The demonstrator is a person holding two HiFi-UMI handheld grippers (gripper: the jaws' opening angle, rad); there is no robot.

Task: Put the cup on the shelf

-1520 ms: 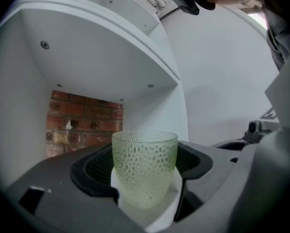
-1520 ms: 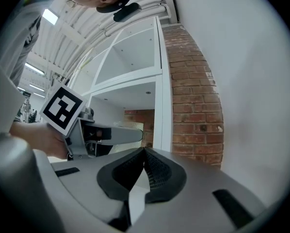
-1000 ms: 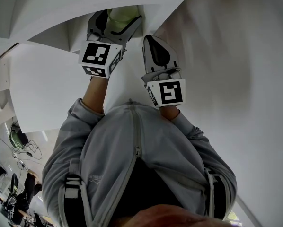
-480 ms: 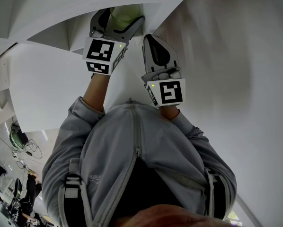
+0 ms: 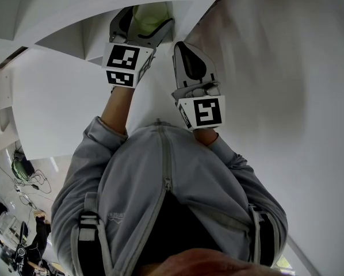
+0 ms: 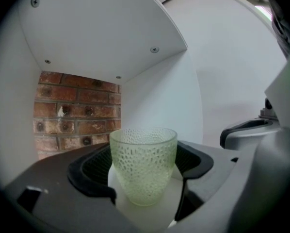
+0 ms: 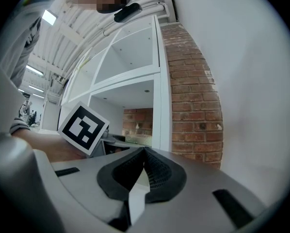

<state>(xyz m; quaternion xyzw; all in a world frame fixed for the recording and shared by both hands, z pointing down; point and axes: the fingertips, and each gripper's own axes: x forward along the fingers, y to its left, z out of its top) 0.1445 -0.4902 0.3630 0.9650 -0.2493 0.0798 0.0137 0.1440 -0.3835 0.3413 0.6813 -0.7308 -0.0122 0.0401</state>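
**Operator:** How far had the job got?

**Inspector:** Nearly finished, in my judgement. Your left gripper point(image 5: 147, 23) had its jaws closed on the sides of the pale green dimpled glass cup point(image 6: 143, 164). The cup was upright, inside an open compartment of the white shelf unit point(image 6: 101, 33), with the red brick wall point(image 6: 77, 113) behind it.

**Operator:** Was the cup set down?

**Inspector:** I could not tell whether its base rested on the shelf board or hung just above it. As I judged it, you had yet to seat the cup, open the jaws and draw back. Your right gripper point(image 7: 144, 152) was empty, with its jaws closed together. It was outside the compartment, just beside the left.
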